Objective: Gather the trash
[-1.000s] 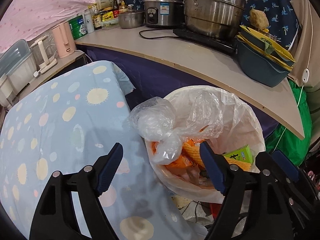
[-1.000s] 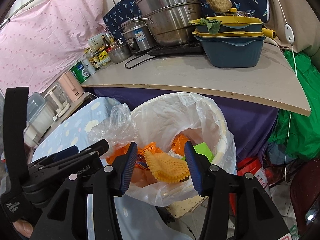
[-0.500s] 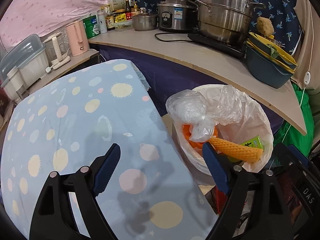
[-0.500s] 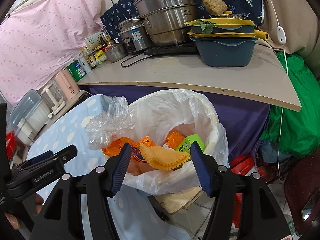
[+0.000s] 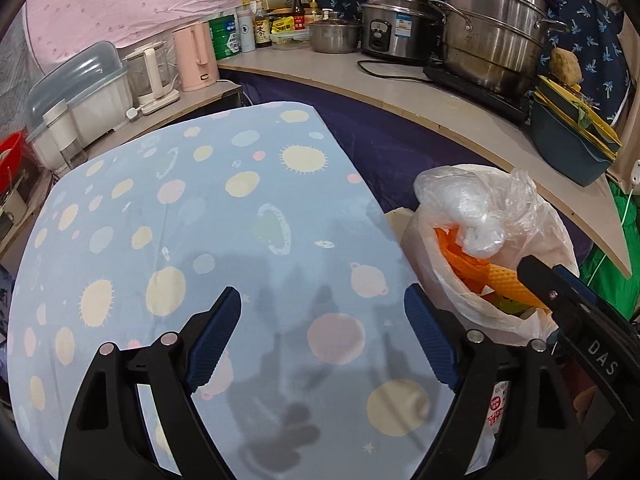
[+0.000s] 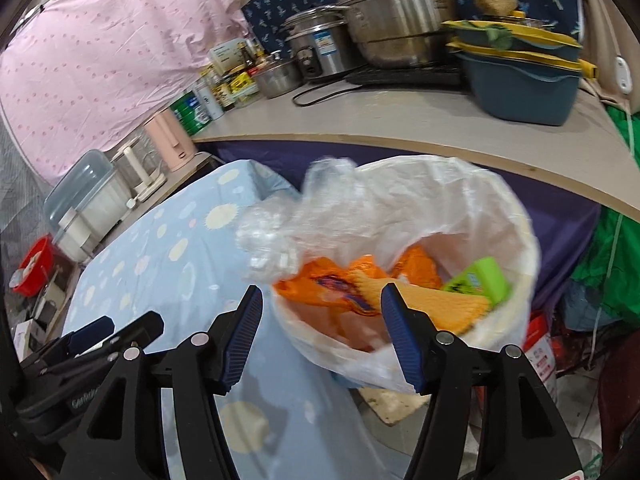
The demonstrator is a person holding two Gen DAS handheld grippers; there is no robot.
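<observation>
Beside the cloth (image 5: 200, 220), trash (image 6: 360, 292) is seen in the lined bin (image 6: 516, 216), light, soft, crinkly, best pinched at loose film (image 6: 280, 236); left gripper (image 5: 322, 344) and right gripper (image 6: 320, 340) fingers are spread, empty.

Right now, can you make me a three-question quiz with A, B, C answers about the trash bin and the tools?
1. Where is the trash bin?
A. On the counter
B. On the floor beside the spotted cloth
C. Inside the blue tub

2. What colour is the little carton in the bin?
A. Green
B. Red
C. Black

3. What is the left tool holding?
A. A bottle
B. A clear bag
C. Nothing

Answers:
1 B, it stands below the counter, next to the cloth.
2 A, bright green among orange wrappers.
3 C, only cloth shows between its open fingers.
</observation>
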